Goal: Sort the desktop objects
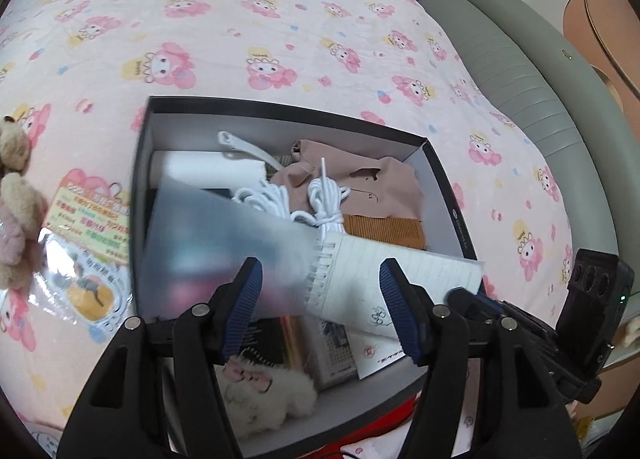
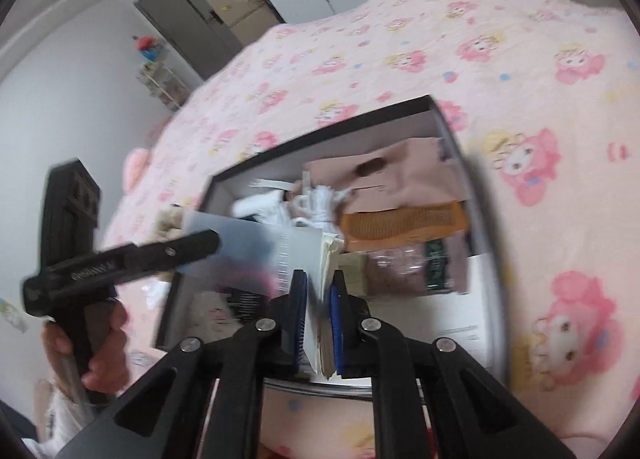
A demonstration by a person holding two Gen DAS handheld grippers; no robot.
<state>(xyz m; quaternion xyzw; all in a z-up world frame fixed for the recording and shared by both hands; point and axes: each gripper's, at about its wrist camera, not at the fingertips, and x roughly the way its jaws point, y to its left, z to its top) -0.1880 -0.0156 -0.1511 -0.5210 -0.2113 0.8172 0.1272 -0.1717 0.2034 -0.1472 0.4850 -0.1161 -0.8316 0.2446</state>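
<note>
Frosted-cover notebook (image 1: 384, 271): sat tilted over the black box (image 2: 486, 243), pretty blurry
Right gripper (image 2: 319, 323): pinched tight on the notebook's page edge
Left gripper (image 1: 320, 311): fingers spread wide, holding nothing
Box: rested on the pink bedsheet (image 1: 280, 39), with white cord (image 1: 320, 199) and comb (image 2: 404, 223) inside

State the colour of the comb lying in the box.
Orange-brown; the comb shows best in the right wrist view, inside the box.
</note>
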